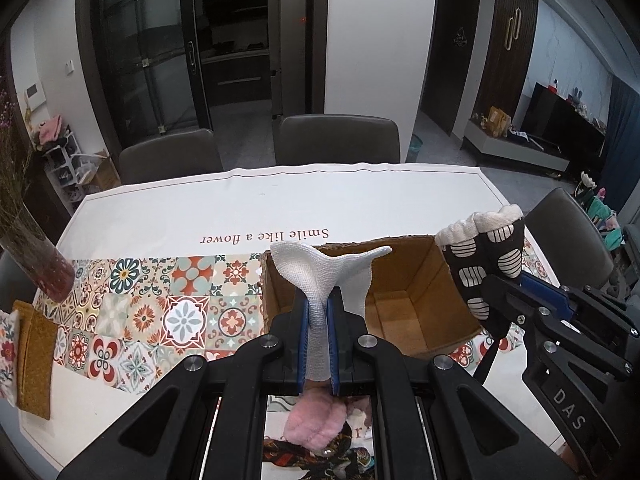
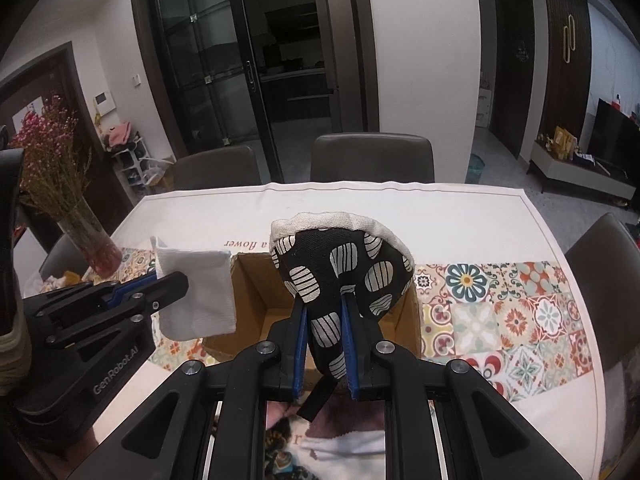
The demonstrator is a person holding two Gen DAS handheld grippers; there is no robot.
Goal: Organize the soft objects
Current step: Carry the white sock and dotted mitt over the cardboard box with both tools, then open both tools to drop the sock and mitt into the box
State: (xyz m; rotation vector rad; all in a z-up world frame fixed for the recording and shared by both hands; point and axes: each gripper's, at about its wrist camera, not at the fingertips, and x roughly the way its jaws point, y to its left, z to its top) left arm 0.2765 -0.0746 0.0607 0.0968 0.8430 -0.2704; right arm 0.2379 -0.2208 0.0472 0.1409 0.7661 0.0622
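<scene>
My left gripper (image 1: 318, 312) is shut on a white cloth (image 1: 324, 276) and holds it above the near left side of an open cardboard box (image 1: 400, 300). The white cloth also shows in the right wrist view (image 2: 196, 296). My right gripper (image 2: 324, 316) is shut on a black oven mitt with white patches and a cream cuff (image 2: 344, 268), held above the box (image 2: 256, 300). In the left wrist view the mitt (image 1: 484, 256) hangs at the box's right edge. The box looks empty inside.
The table has a white cloth with a patterned tile runner (image 1: 160, 304). A vase of dried flowers (image 2: 80, 232) stands at the left. A mustard cloth (image 1: 36, 360) lies at the left edge. Pink fluffy and patterned soft items (image 1: 316, 424) lie beneath my left gripper. Chairs (image 2: 372, 156) surround the table.
</scene>
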